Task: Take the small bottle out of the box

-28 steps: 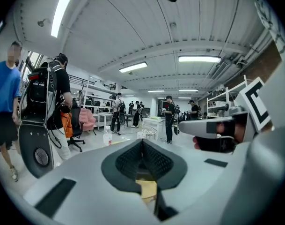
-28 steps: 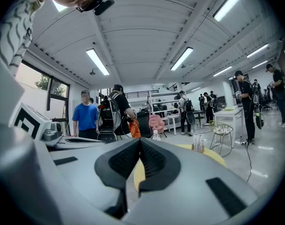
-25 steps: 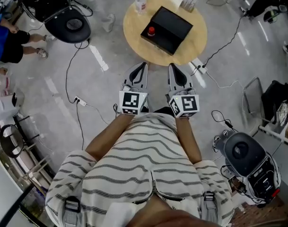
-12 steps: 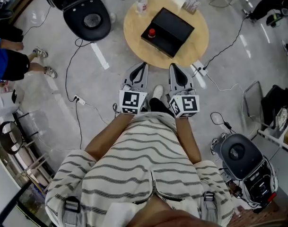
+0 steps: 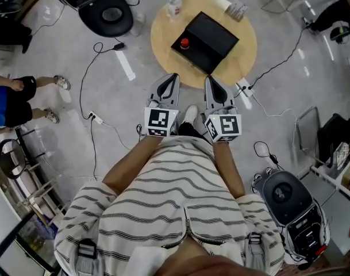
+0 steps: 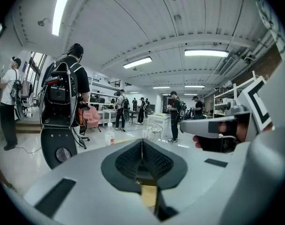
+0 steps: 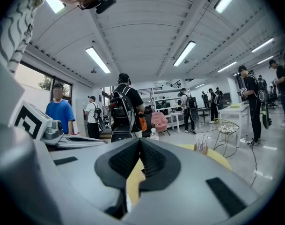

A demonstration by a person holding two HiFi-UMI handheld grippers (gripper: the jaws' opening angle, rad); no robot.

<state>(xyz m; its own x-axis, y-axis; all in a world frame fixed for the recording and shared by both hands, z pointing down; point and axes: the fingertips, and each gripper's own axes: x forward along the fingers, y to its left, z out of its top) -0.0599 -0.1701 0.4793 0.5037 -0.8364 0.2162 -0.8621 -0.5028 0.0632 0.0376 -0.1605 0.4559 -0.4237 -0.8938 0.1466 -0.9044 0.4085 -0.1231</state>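
Head view: one round table, one black box, one water bottle.

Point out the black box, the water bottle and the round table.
black box (image 5: 209,39): head view, middle of its flat top.
water bottle (image 5: 174,6): head view, on its clear body.
round table (image 5: 160,33): head view, bare wood left of the box.
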